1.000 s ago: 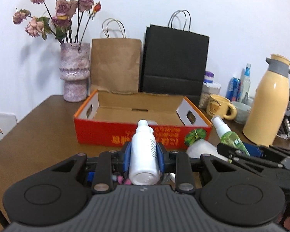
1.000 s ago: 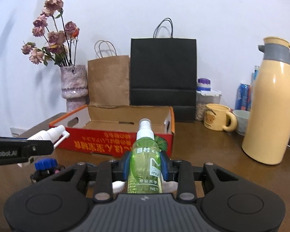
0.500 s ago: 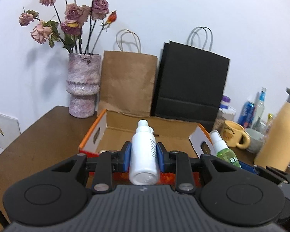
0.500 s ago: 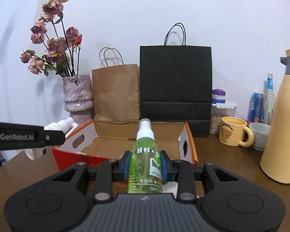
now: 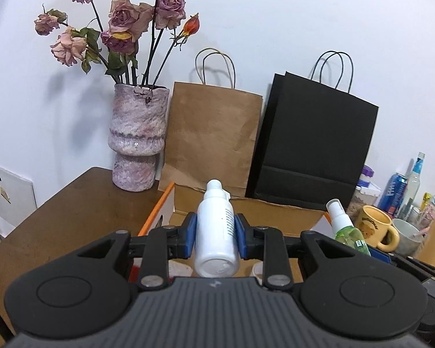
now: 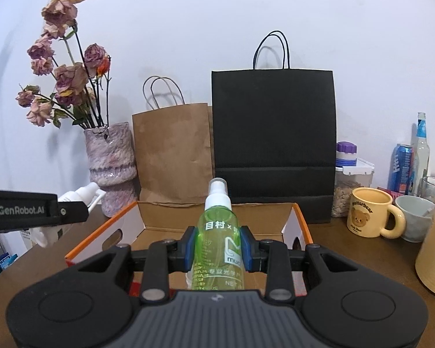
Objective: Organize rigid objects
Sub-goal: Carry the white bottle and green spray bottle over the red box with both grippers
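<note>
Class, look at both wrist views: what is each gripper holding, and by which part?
Left gripper holds the white bottle by its body; right gripper holds the green spray bottle by its body.

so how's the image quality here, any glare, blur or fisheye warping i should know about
Left wrist view: strong fisheye bend, the black bag leans, corners go dark; soft shadows of the flowers fall on the wall; the white bottle in the left gripper is sharp. Right wrist view: the same dark corners; the green spray bottle in the right gripper is crisp, its label readable; no harsh glare in either.
</note>
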